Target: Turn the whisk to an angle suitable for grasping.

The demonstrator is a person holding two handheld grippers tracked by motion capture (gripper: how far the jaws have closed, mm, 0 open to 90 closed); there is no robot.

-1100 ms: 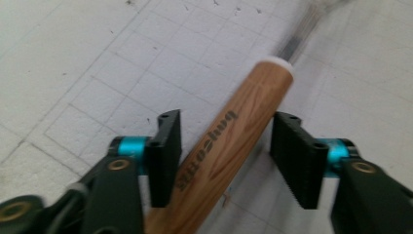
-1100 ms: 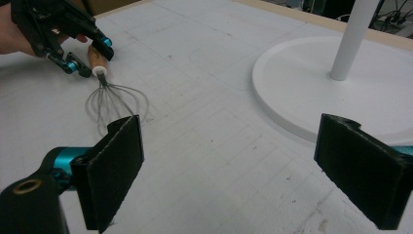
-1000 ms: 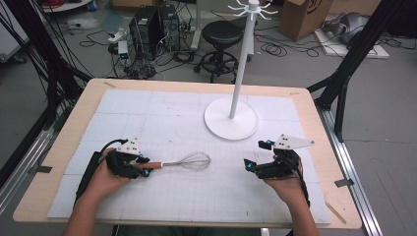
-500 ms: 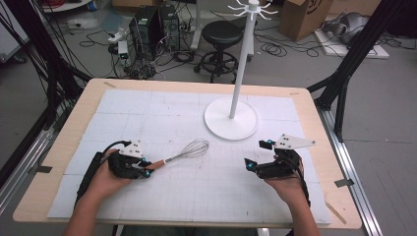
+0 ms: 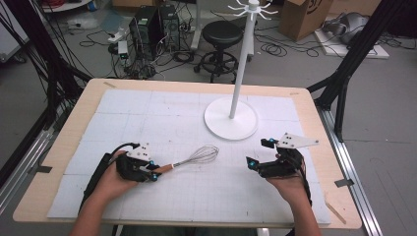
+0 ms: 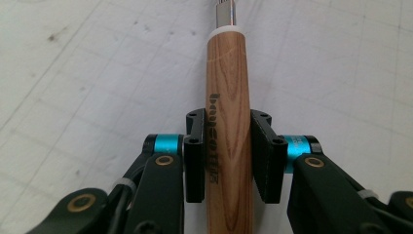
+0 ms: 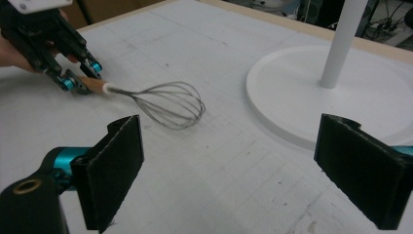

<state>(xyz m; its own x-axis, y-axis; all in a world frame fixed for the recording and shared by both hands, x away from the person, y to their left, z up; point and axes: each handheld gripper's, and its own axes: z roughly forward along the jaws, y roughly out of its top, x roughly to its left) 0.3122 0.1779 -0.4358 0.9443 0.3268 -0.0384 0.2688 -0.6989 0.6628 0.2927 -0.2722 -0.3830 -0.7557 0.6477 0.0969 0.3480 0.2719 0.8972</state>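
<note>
A wire whisk [image 5: 199, 156] with a wooden handle lies across the white mat, left of centre, its wire head pointing right and a little away from me. My left gripper [image 5: 153, 171] is shut on the handle [image 6: 229, 87], one pad pressing each side. From the right gripper view the whisk [image 7: 165, 105] and the left gripper [image 7: 80, 80] sit at the upper left. My right gripper [image 5: 258, 152] hovers at the right of the mat, open, its jaws spread wide with nothing between them [image 7: 238, 165].
A white stand with a round base [image 5: 231, 118] and a tall pole topped with hooks rises at the far middle of the mat, just beyond the whisk's head. In the right gripper view the base [image 7: 292, 92] lies close ahead. The wooden table edge [image 5: 339, 196] frames the mat.
My left hand has shifted a little to the right with the whisk. The whisk's head swung away from me, then partly back. The right hand has kept still.
</note>
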